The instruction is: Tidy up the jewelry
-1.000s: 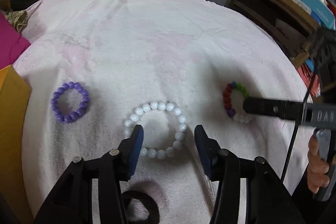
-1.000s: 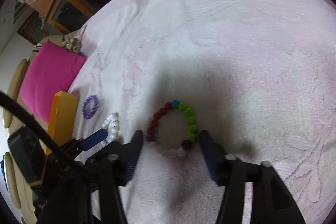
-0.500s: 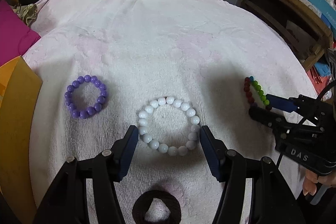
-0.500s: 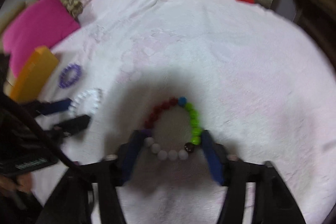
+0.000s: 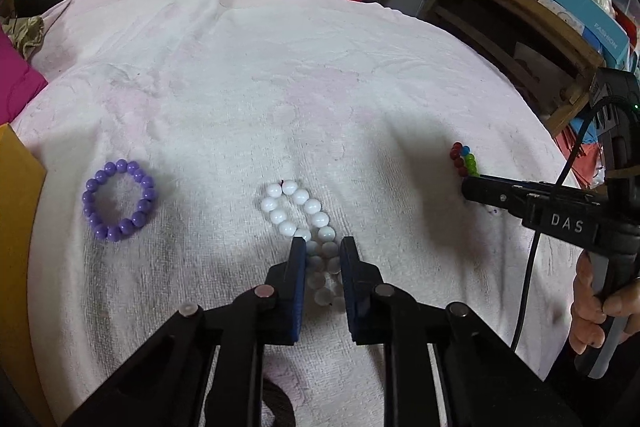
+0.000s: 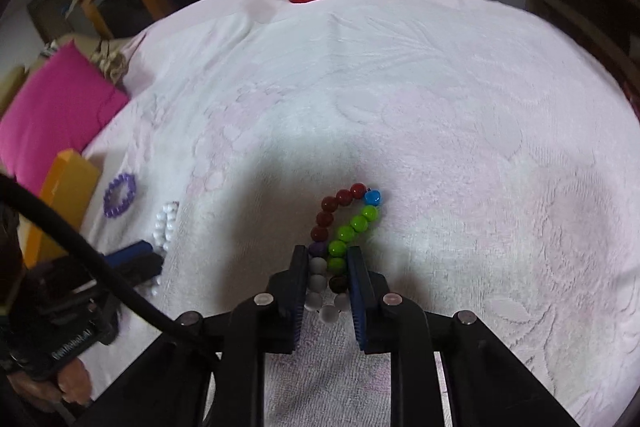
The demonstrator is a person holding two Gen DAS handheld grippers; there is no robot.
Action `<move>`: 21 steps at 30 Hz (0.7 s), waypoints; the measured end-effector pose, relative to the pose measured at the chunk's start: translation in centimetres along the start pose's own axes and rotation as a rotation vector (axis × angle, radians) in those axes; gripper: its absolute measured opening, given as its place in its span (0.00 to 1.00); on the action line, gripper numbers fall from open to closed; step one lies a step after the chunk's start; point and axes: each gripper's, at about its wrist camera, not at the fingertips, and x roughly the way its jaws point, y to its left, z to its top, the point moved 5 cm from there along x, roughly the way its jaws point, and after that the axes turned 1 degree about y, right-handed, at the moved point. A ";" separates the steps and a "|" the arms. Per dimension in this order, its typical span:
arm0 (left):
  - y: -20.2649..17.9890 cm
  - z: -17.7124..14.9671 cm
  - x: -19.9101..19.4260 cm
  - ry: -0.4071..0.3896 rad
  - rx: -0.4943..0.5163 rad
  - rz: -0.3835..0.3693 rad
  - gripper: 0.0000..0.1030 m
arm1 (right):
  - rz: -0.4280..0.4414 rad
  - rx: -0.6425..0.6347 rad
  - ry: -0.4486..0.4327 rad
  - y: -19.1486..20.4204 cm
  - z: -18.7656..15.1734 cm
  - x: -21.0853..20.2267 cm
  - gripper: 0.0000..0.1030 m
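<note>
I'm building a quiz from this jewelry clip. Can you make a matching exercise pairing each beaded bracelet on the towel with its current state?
Things:
1. white beaded bracelet
2. multicoloured beaded bracelet with red, green and blue beads
3. purple beaded bracelet

States:
A. lies as an open ring, no gripper touching it
B. squeezed narrow in the left gripper
C. squeezed narrow in the right gripper

Pairs: 1-B, 2-C, 3-A
</note>
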 end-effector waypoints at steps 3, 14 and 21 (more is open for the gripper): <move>-0.3 -0.1 0.2 0.014 0.015 0.026 0.27 | 0.015 0.021 0.007 -0.1 0.0 0.1 0.21; 0.3 -0.3 -0.2 -0.004 -0.028 0.006 0.16 | 0.004 0.019 0.020 0.3 -0.2 0.7 0.21; -2.2 -0.9 0.0 0.014 0.063 -0.054 0.19 | 0.010 0.037 0.022 0.2 -0.1 0.9 0.21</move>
